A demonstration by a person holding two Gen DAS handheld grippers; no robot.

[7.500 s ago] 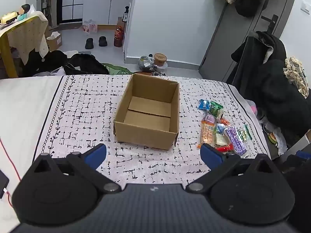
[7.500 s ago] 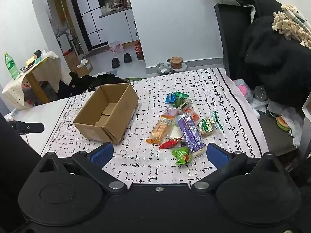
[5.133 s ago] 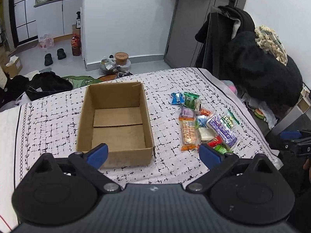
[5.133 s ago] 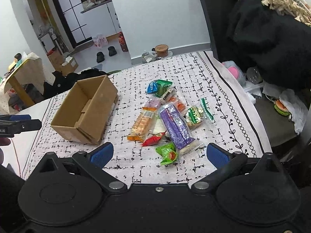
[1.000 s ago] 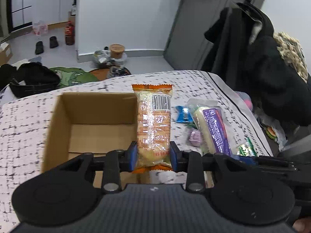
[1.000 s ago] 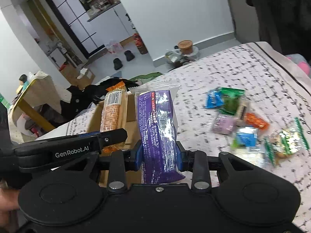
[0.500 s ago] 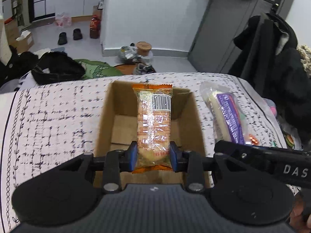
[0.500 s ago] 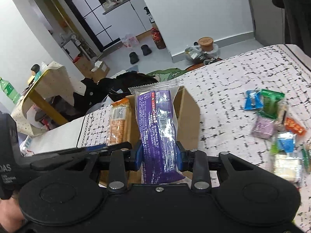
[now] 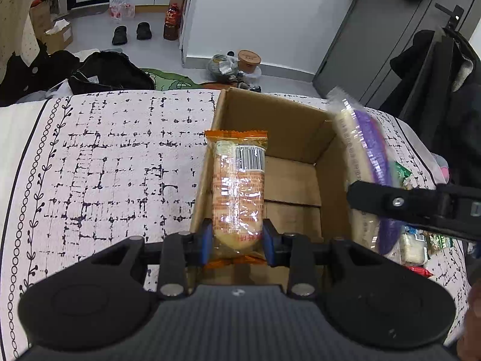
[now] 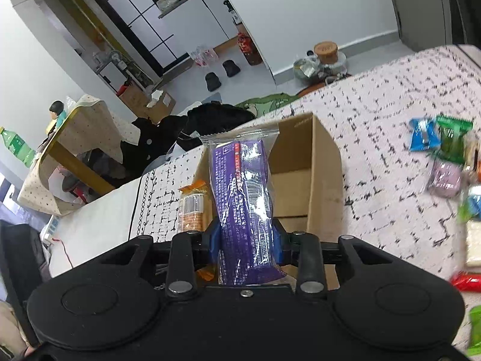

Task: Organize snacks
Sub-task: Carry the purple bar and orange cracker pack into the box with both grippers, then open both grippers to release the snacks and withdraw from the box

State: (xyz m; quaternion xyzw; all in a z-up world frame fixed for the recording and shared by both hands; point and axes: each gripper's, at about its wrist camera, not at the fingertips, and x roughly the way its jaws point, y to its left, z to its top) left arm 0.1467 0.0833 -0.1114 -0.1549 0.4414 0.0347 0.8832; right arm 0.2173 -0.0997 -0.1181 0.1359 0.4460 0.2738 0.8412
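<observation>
My left gripper [image 9: 237, 242] is shut on an orange cracker packet [image 9: 239, 186] and holds it over the near left wall of an open cardboard box [image 9: 297, 120] on the patterned bedspread. My right gripper [image 10: 246, 245] is shut on a purple snack packet [image 10: 242, 198] and holds it above the same box [image 10: 323, 165]. The purple packet also shows in the left wrist view [image 9: 368, 162] at the box's right wall. The orange packet shows in the right wrist view [image 10: 192, 207] to the left. The box floor that shows is bare.
Several loose snack packets [image 10: 445, 153] lie on the bedspread right of the box; some show in the left wrist view [image 9: 418, 243]. Dark clothes hang at the right [image 9: 451, 75]. Bags and shoes lie on the floor beyond the bed [image 9: 111, 72].
Both grippers have moved left and closer to the box while holding their packets. The purple packet now hangs at the box's right wall. The loose snacks have slid toward the right edge of both views.
</observation>
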